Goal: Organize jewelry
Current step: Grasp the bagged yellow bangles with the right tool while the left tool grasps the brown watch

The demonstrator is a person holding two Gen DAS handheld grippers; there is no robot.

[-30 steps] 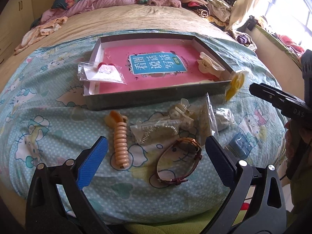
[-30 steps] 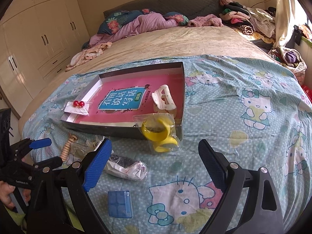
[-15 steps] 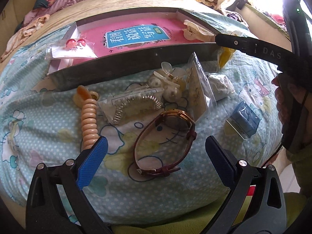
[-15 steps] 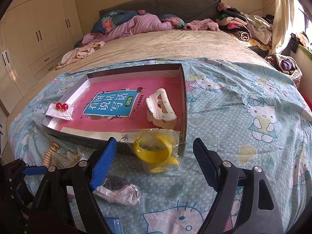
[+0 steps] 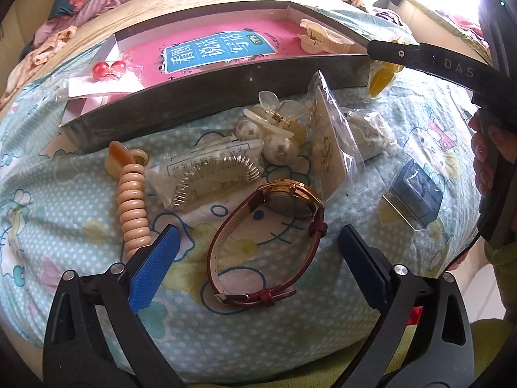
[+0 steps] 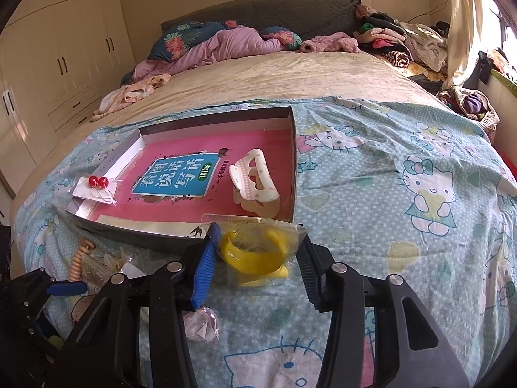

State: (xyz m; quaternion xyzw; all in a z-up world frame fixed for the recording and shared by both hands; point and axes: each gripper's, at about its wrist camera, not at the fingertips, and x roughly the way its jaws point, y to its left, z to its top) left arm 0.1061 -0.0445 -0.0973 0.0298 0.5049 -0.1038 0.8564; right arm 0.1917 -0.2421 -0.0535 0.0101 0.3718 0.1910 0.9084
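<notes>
A red-strapped watch with a gold case lies on the patterned bedspread between the fingers of my left gripper. Its jaws are closing and the blue pads stand clear of the strap. My right gripper is closing on a yellow bangle in a clear bag, with both pads against the bag's sides, just in front of the grey box. The box holds a pink book, red bead earrings on a card and a cream hair claw. In the left wrist view the right gripper's black finger reaches over the box corner.
Beyond the watch lie a peach coil hair tie, a bagged silver comb, a pearl claw clip, a bagged earring card, a crumpled small bag and a blue case. Clothes are piled at the bed's far end.
My left gripper has sunk closer over the watch. My right gripper has moved up to the bagged yellow bangle and its jaws have narrowed from wide to touching the bag.
</notes>
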